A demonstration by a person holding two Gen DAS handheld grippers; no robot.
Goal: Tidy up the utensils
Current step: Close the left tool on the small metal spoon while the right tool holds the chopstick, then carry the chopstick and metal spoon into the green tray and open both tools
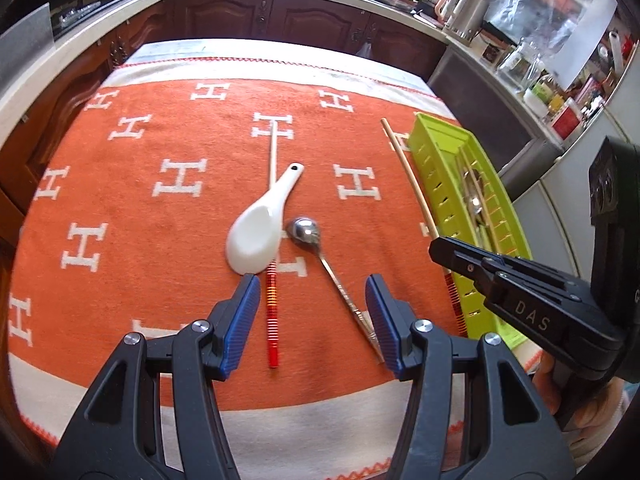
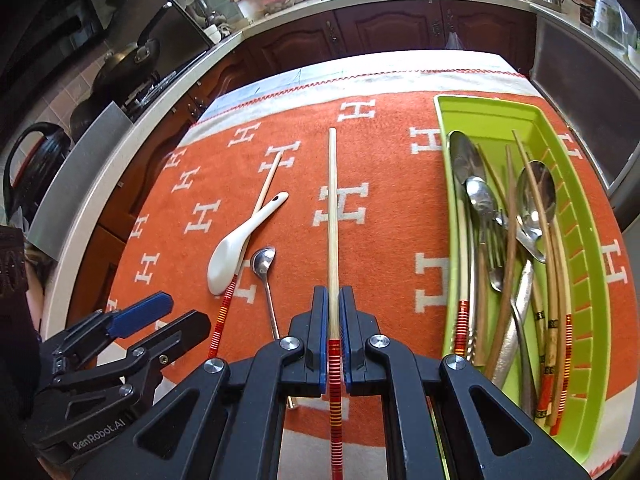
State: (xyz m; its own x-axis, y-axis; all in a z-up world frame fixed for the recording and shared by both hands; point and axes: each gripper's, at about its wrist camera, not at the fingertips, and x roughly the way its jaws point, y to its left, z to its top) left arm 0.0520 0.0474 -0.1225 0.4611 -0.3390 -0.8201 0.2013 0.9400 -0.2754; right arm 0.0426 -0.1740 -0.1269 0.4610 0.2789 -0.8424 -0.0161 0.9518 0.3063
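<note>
Blue-padded right gripper (image 2: 334, 320) pinches a red-banded chopstick (image 2: 332, 216) above the orange cloth (image 2: 384, 240). Left gripper (image 1: 310, 312) hangs half-open, empty. Beyond lie a second chopstick (image 1: 273, 300) under a white ceramic spoon (image 1: 258, 236) and a steel teaspoon (image 1: 306, 230). Right, green cutlery tray (image 2: 444, 152).

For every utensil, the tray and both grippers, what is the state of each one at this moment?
Right gripper: shut on a chopstick.
Held chopstick: clamped near its red striped end, tip pointing forward.
Left gripper: open, empty, above the cloth.
White spoon: lying on the cloth, across a second chopstick.
Second chopstick: flat on the cloth, partly under the white spoon.
Small metal spoon: lying loose on the cloth.
Green tray: already holds spoons, a fork and chopsticks.
</note>
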